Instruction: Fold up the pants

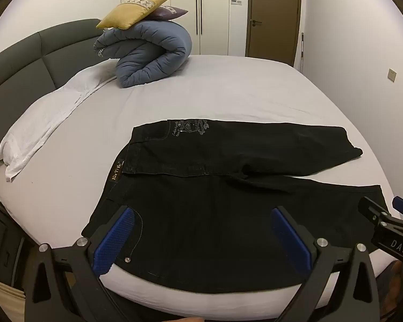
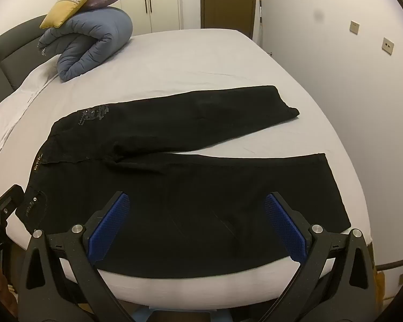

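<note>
Bed (image 1: 228,86) carries everything: grey sheet, rolled duvet (image 1: 153,53) with cushions (image 1: 134,9) at 11 o'clock near the headboard, white towel (image 1: 40,126) along the 9 o'clock edge.

Pants (image 1: 201,187), black, lie flat on the near half of the bed, unfolded, legs splayed in a narrow V. Long axis runs 9 to 3 o'clock in both views: waistband (image 1: 119,169) at 9, hems at 3. Far leg (image 2: 201,118) angles toward 2 o'clock; near leg (image 2: 228,193) lies along the bed's near edge, hem (image 2: 333,185) at 3.

Left gripper (image 1: 202,225) hangs over the near hip and pocket area, jaws spread wide, nothing between them. Right gripper (image 2: 197,212) hangs over the near leg, about mid-length, jaws likewise wide apart and holding nothing.

Judgement: no fold made yet; step in hand is probably the first lengthwise fold, one leg onto the other. To do it well, the left should pinch the near waistband corner and the right the near hem or outer seam, both through the full cloth thickness. Lift together, carry toward 12 o'clock, lay seam on seam. Denim looks stiff, so uneven lift risks a skewed crease.
</note>
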`<action>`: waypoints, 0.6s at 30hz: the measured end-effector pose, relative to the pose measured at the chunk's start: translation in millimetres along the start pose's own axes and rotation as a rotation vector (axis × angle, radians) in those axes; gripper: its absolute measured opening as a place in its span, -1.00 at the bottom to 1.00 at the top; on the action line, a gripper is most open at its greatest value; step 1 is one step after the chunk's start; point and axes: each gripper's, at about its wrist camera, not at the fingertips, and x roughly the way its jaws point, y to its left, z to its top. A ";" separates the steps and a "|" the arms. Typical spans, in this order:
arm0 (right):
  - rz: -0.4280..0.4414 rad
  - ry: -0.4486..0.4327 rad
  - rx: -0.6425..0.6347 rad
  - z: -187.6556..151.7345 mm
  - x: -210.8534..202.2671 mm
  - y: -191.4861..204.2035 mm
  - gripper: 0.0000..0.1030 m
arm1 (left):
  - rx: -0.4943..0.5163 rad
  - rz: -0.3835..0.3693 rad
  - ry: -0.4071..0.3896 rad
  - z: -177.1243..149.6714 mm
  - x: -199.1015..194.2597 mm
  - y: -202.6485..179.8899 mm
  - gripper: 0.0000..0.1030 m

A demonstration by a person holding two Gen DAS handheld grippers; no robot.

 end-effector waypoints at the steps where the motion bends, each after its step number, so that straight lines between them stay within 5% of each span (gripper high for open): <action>1: 0.002 0.001 -0.001 0.0 0.2 0.4 1.00 | -0.003 -0.003 0.002 0.1 0.1 0.2 1.00; 18: -0.017 0.008 -0.042 -9.7 9.8 2.7 1.00 | -0.008 -0.008 0.014 -1.2 -0.2 1.0 1.00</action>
